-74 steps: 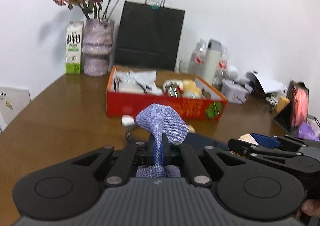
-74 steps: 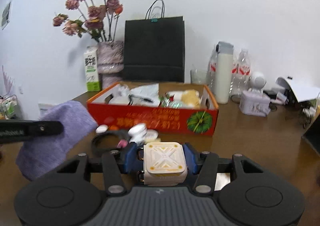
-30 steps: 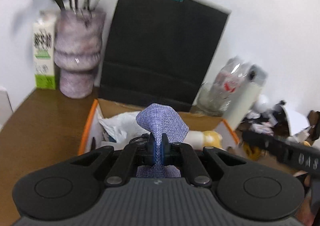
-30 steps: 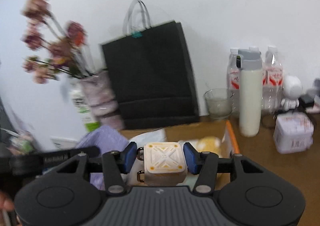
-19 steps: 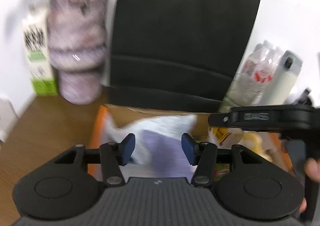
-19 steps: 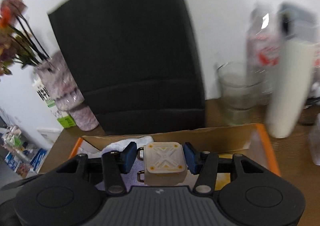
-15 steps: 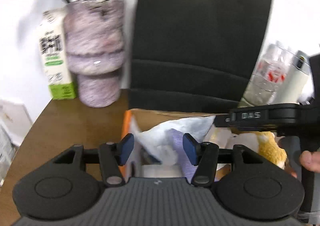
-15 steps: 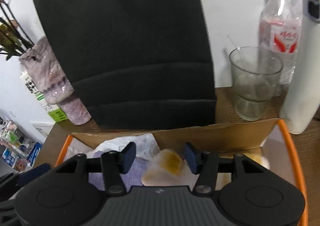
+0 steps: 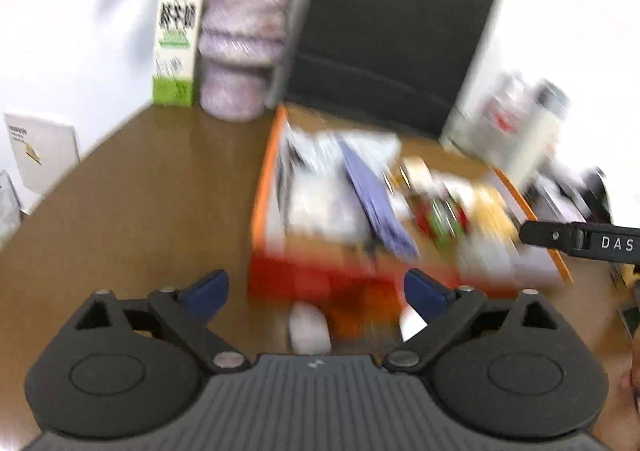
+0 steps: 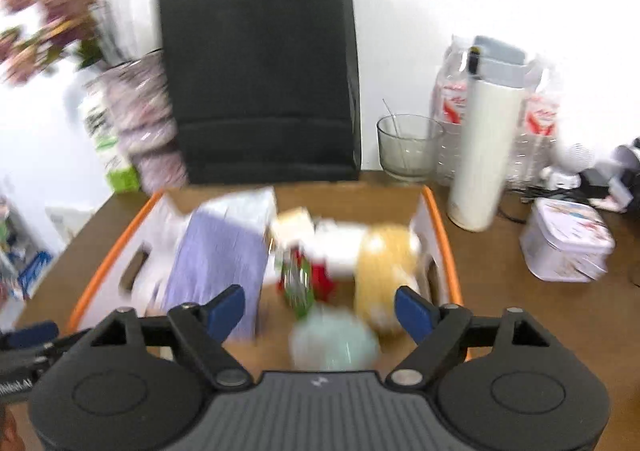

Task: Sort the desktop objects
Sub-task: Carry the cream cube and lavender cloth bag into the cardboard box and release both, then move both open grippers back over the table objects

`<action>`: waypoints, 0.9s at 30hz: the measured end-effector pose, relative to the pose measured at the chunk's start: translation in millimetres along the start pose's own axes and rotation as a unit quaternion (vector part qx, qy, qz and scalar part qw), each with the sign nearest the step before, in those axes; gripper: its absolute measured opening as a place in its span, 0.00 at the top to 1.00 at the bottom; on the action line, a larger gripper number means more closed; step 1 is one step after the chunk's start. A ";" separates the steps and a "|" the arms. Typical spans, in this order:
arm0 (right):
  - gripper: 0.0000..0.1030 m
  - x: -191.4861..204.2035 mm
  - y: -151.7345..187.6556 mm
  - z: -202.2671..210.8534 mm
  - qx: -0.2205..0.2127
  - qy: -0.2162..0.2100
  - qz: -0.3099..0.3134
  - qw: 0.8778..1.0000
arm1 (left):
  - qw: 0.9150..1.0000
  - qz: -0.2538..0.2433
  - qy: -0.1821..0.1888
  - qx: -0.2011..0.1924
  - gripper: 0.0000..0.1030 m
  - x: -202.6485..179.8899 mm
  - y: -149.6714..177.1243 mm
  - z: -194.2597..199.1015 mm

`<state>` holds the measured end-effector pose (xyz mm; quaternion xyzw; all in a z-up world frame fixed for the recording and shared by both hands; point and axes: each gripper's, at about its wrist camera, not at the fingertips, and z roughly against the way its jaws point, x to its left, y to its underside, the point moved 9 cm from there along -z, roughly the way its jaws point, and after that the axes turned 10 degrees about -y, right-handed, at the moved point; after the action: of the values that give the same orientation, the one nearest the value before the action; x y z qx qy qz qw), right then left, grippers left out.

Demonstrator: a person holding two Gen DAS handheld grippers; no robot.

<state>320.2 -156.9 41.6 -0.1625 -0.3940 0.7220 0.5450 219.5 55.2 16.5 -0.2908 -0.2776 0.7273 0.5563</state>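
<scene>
The orange-rimmed red cardboard box (image 9: 260, 179) stands on the brown table; it also shows in the right wrist view (image 10: 440, 227). The purple cloth (image 9: 376, 203) lies inside it on white bags, also seen in the right wrist view (image 10: 216, 255). The cream cube (image 10: 292, 227) lies in the box beside a yellow plush (image 10: 384, 263) and red-green packets. My left gripper (image 9: 316, 291) is open and empty in front of the box. My right gripper (image 10: 320, 307) is open and empty above the box's near side. Both views are blurred.
A black paper bag (image 10: 260, 67), a purple vase (image 9: 240, 47) and a milk carton (image 9: 176, 39) stand behind the box. A glass (image 10: 408, 147), white bottle (image 10: 484, 155) and tin (image 10: 568, 243) stand to the right. Small white items (image 9: 308, 327) lie before the box.
Both grippers opened and dropped the purple cloth and the cream cube into the box. Both have since pulled back from the box, the left one furthest, with wider jaws.
</scene>
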 end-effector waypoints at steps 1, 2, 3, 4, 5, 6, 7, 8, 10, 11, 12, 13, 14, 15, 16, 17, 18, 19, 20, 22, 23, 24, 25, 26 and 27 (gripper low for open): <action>0.17 5.1 16.5 14.6 0.000 0.000 0.014 1.000 | 1.000 -0.006 0.005 0.006 0.05 0.5 18.5 11.1; 0.15 9.1 30.5 26.4 -0.002 0.000 0.021 1.000 | 1.000 -0.009 0.009 0.009 0.03 1.3 32.9 19.9; 0.15 15.7 49.9 40.2 0.004 -0.002 0.032 0.999 | 1.000 -0.013 0.017 0.008 0.01 2.7 47.3 29.2; 0.14 19.1 64.4 52.1 0.007 -0.009 0.033 0.999 | 1.000 -0.018 0.023 0.006 0.00 4.3 61.9 40.2; 0.14 25.0 78.0 60.5 0.008 -0.015 0.030 0.999 | 0.999 -0.022 0.023 0.002 0.00 7.0 74.9 51.4; 0.14 33.2 96.0 73.5 0.013 -0.026 0.037 0.999 | 0.999 -0.027 0.024 -0.005 0.00 10.3 86.3 62.0; 0.12 39.1 107.9 83.2 0.011 -0.031 0.039 0.999 | 0.999 -0.033 0.023 -0.012 0.00 13.0 96.9 72.3; 0.10 44.1 121.8 95.3 0.003 -0.031 0.035 0.999 | 0.999 -0.039 0.017 -0.019 0.00 16.2 108.5 83.1; 0.10 49.3 146.9 113.5 -0.010 -0.028 0.023 0.999 | 0.998 -0.051 0.000 -0.034 0.00 21.9 128.0 100.7; 0.10 53.9 160.8 122.8 -0.021 -0.027 0.018 0.999 | 0.997 -0.060 -0.010 -0.044 0.00 23.7 137.3 108.9; 0.10 58.8 172.8 129.0 -0.027 -0.029 0.021 0.999 | 0.996 -0.073 -0.023 -0.050 0.00 24.6 144.4 114.8; 0.10 64.0 186.8 134.9 -0.032 -0.030 0.025 0.999 | 0.994 -0.087 -0.033 -0.059 0.00 23.3 150.7 121.4; 0.10 67.0 198.0 139.2 -0.035 -0.027 0.026 0.999 | 0.992 -0.100 -0.040 -0.068 0.00 22.4 158.1 128.5; 0.10 69.2 213.1 144.5 -0.037 -0.020 0.022 0.999 | 0.990 -0.109 -0.043 -0.074 0.00 21.6 164.8 134.4; 0.10 70.4 224.0 148.1 -0.037 -0.013 0.022 0.999 | 0.989 -0.116 -0.042 -0.079 0.00 20.5 170.8 139.5; 0.10 72.6 233.7 151.8 -0.037 -0.008 0.026 0.999 | 0.989 -0.120 -0.042 -0.081 0.00 20.4 177.1 144.3; 0.10 74.6 244.6 156.2 -0.038 -0.003 0.030 0.999 | 0.988 -0.121 -0.044 -0.081 0.00 20.9 183.7 147.2; 0.10 76.6 253.1 160.4 -0.037 0.000 0.032 0.999 | 0.989 -0.118 -0.048 -0.079 0.00 22.4 189.7 149.6; 0.10 78.5 261.3 164.3 -0.035 0.000 0.033 0.999 | 0.989 -0.112 -0.055 -0.074 0.00 24.3 194.8 151.1; 0.10 80.8 275.8 175.2 -0.038 -0.007 0.030 0.999 | 0.991 -0.105 -0.051 -0.072 0.00 25.0 201.2 154.5; 0.10 80.8 280.3 179.9 -0.041 -0.010 0.027 0.999 | 0.991 -0.103 -0.046 -0.071 0.00 24.0 204.1 155.4; 0.10 80.6 283.3 183.3 -0.046 -0.012 0.023 0.999 | 0.991 -0.102 -0.044 -0.069 0.00 22.4 204.4 155.0; 0.10 79.7 283.3 185.6 -0.053 -0.015 0.020 0.998 | 0.992 -0.101 -0.042 -0.070 0.00 21.3 205.0 155.1; 0.10 78.5 282.8 187.6 -0.059 -0.017 0.018 0.998 | 0.991 -0.103 -0.038 -0.072 0.00 18.5 203.2 154.7; 0.10 75.9 280.1 188.7 -0.065 -0.016 0.015 0.998 | 0.991 -0.106 -0.034 -0.074 0.00 17.4 202.0 155.1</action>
<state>-16.4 -188.2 -32.5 -0.1923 -0.4461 0.7055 0.5160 -28.5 13.7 -27.5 -0.2749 -0.3791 0.6510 0.5974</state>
